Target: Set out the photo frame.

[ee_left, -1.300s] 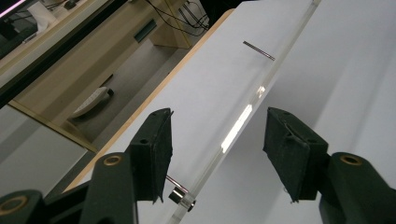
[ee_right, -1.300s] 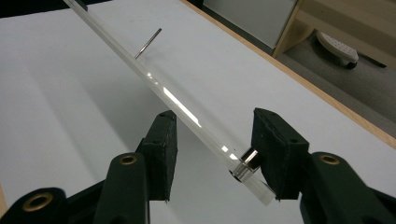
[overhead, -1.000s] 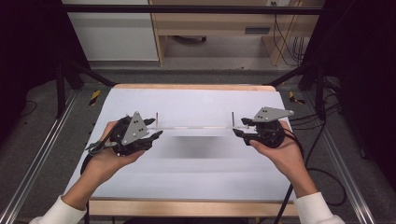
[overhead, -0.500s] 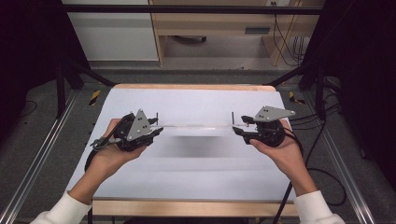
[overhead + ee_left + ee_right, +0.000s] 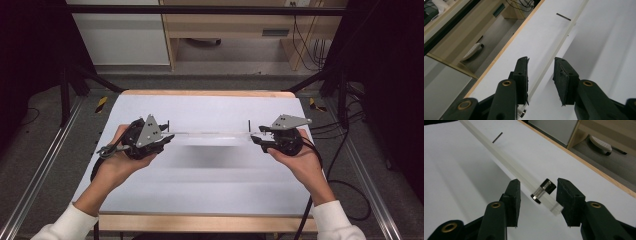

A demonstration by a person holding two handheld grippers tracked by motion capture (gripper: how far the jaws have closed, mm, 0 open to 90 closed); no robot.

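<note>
A long clear bar (image 5: 210, 134) hangs level above the white table (image 5: 210, 190), stretched between the two hands. The left gripper (image 5: 540, 77) has one end running between its jaws, which stand part-way apart; I cannot tell whether the pads press on it. The right gripper (image 5: 539, 200) has just been closing; the bar's other end, with a small clear cylinder (image 5: 543, 191) (black-capped) across it, lies between its jaws with gaps showing on both sides.
</note>
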